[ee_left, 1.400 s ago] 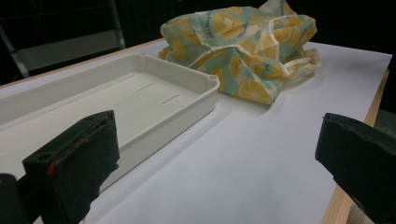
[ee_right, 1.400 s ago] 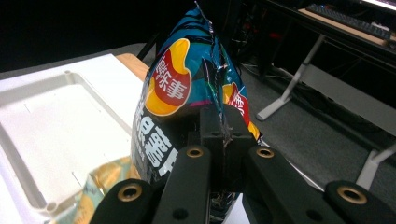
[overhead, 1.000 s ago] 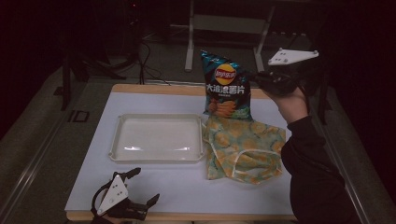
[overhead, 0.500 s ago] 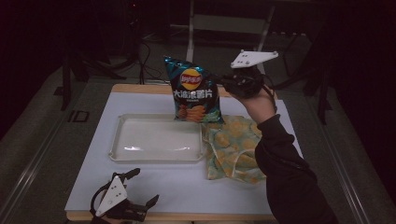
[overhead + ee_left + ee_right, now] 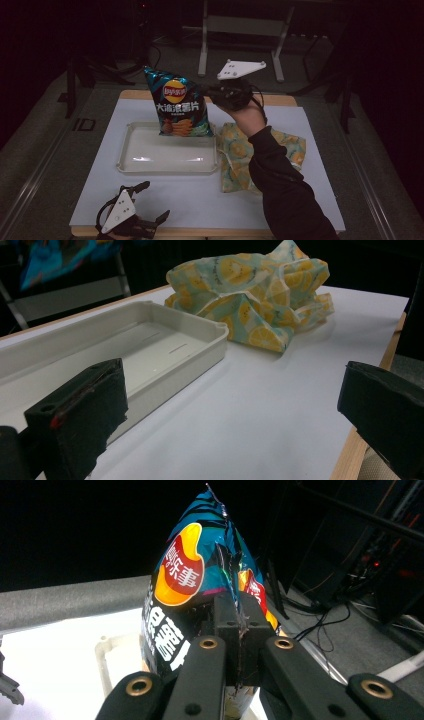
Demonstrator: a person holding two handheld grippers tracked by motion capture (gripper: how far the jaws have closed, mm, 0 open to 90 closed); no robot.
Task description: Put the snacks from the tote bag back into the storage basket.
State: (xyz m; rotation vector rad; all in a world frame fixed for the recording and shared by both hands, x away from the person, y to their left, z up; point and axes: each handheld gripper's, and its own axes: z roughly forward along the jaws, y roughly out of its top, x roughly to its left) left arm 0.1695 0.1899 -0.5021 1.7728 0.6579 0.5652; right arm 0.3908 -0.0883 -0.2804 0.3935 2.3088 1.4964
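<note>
A dark blue chip bag (image 5: 177,104) hangs in the air above the far side of the white tray (image 5: 145,165). My right gripper (image 5: 209,93) is shut on the bag's right edge; in the right gripper view the jaws pinch the bag's (image 5: 200,580) seam together. My left gripper (image 5: 145,205) rests at the table's near left edge, open, nothing between its pads (image 5: 80,415). The tray (image 5: 165,345) lies just ahead of it.
A crumpled lemon-print cloth (image 5: 240,155) lies right of the tray, partly under the person's sleeve (image 5: 285,190); it also shows in the left gripper view (image 5: 255,300). The white table cover (image 5: 200,200) ends at a wooden edge. Metal stands and cables sit beyond the table.
My right gripper has carried the chip bag leftward, from over the cloth to above the tray. The left gripper has stayed put.
</note>
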